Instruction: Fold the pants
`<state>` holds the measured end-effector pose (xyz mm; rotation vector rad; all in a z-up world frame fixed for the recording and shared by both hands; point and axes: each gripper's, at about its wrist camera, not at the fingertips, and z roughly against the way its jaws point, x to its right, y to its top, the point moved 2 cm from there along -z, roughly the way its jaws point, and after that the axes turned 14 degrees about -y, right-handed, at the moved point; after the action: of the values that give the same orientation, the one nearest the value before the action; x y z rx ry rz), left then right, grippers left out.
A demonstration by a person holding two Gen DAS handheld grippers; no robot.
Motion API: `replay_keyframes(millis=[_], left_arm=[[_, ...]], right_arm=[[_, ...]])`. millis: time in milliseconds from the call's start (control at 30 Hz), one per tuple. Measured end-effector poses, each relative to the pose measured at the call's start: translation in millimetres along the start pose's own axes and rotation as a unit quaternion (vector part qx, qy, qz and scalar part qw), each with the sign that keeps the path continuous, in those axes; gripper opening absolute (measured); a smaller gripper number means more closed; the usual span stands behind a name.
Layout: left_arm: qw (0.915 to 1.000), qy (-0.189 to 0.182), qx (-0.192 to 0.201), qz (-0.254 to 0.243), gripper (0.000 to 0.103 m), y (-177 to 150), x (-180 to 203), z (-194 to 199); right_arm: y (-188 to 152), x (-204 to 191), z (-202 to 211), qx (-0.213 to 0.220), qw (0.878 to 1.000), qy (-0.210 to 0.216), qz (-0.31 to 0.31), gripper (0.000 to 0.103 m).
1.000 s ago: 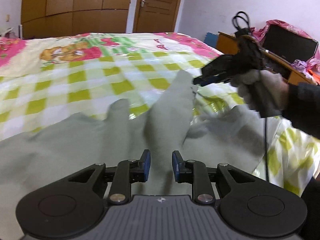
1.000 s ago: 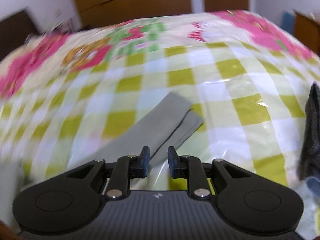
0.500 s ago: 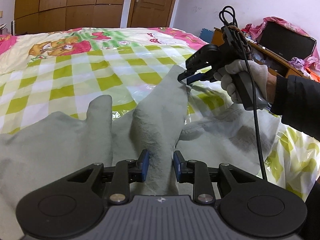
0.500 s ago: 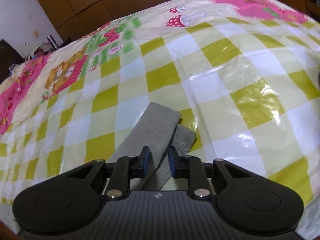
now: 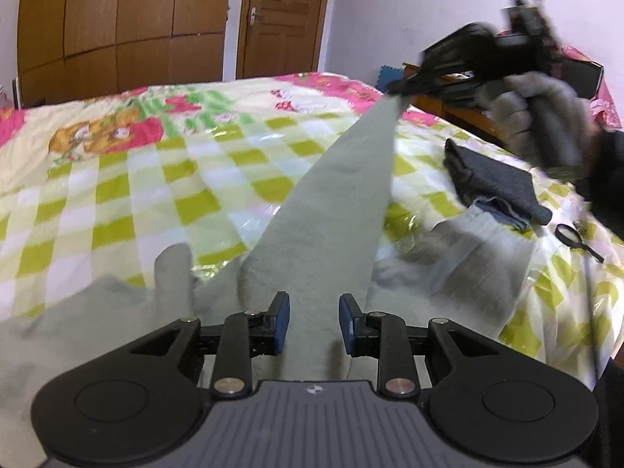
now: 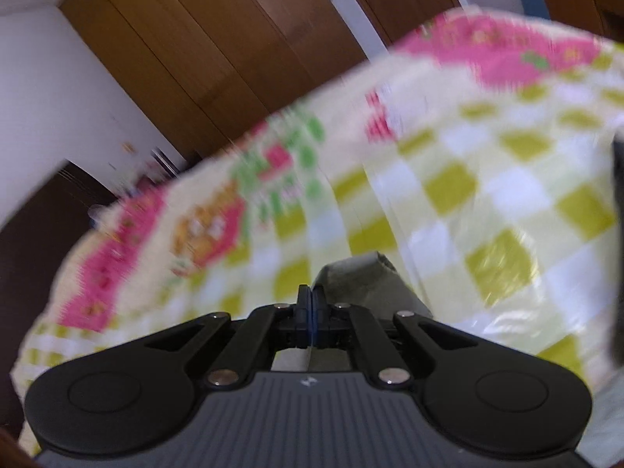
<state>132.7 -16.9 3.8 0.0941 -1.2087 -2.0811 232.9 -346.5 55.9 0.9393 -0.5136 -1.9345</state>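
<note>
Grey pants (image 5: pixel 331 214) lie on the checked bedspread (image 5: pixel 156 179). One leg is stretched taut up and away from my left gripper to the right gripper (image 5: pixel 401 87), which is shut on its cuff and held high above the bed. My left gripper (image 5: pixel 314 325) is open, its blue pads either side of the lifted leg near its base. In the right wrist view the right gripper (image 6: pixel 311 312) has its jaws pressed together on the grey cuff (image 6: pixel 362 277). The other leg end (image 5: pixel 173 269) sticks up at the left.
A folded dark grey garment (image 5: pixel 495 183) with a blue one under it lies on the bed at the right. A black ring on a cord (image 5: pixel 569 234) lies near it. A wooden desk (image 5: pixel 464 117), a wardrobe (image 5: pixel 117 39) and a door (image 5: pixel 284 19) stand behind.
The right gripper closed on the cuff of the pant leg and lifted it up and away, pulling the leg taut. My left gripper stayed open over the pants.
</note>
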Motion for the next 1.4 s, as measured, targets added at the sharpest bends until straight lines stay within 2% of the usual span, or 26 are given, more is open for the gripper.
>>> replay_keyframes(millis=[200,267,333,433,533,633,833,867,933,1000,1167,1233,1300,1367,1400], left_arm=[[0.9994,-0.028,-0.002,-0.022,0.043,2,29,-5],[0.9988,-0.043,-0.012,-0.023,0.046,-5,38,-11],[0.9976,-0.057,-0.034,-0.017,0.046,-16,44,-23],[0.9948,-0.067,-0.074,-0.015,0.046,-34,51,-43],[0.9933,-0.063,-0.093,-0.025,0.046,-41,57,-52],[0.9932,-0.065,-0.095,-0.019,0.046,-41,57,-51],[0.9938,-0.060,-0.092,-0.020,0.046,-37,55,-55],[0.9939,-0.060,-0.091,-0.021,0.046,-36,56,-55],[0.9941,-0.062,-0.085,-0.027,0.046,-33,60,-52],[0.9940,-0.064,-0.079,-0.042,0.046,-31,67,-49],[0.9922,-0.043,-0.070,-0.094,0.053,-33,87,-52],[0.9909,-0.016,-0.067,-0.116,0.053,-35,91,-58],[0.9879,0.035,-0.065,-0.137,0.053,-38,91,-66],[0.9841,0.074,-0.073,-0.144,0.049,-40,85,-73],[0.9835,0.083,-0.078,-0.141,0.036,-39,81,-75]], right_arm=[[4,36,96,0.043,0.998,0.018,-0.030,0.001],[-10,56,123,0.056,0.998,0.007,-0.040,0.001],[-33,82,137,0.051,0.997,-0.015,-0.055,0.001],[-77,126,122,-0.009,0.994,-0.081,-0.077,0.001],[-114,166,95,-0.059,0.984,-0.116,-0.122,0.003],[-124,182,84,-0.064,0.978,-0.104,-0.166,0.007],[-116,181,69,-0.053,0.979,-0.085,-0.179,0.012],[-116,179,65,-0.057,0.978,-0.082,-0.181,0.012],[-118,176,62,-0.062,0.978,-0.085,-0.181,0.003],[-113,173,67,-0.049,0.980,-0.085,-0.175,0.003],[-89,162,90,-0.012,0.984,-0.057,-0.169,0.003],[-83,156,96,-0.009,0.986,-0.050,-0.159,0.003],[-80,150,98,-0.010,0.987,-0.045,-0.152,0.003],[-77,148,101,-0.006,0.988,-0.043,-0.148,0.003],[-76,148,101,-0.005,0.988,-0.042,-0.148,0.003]])
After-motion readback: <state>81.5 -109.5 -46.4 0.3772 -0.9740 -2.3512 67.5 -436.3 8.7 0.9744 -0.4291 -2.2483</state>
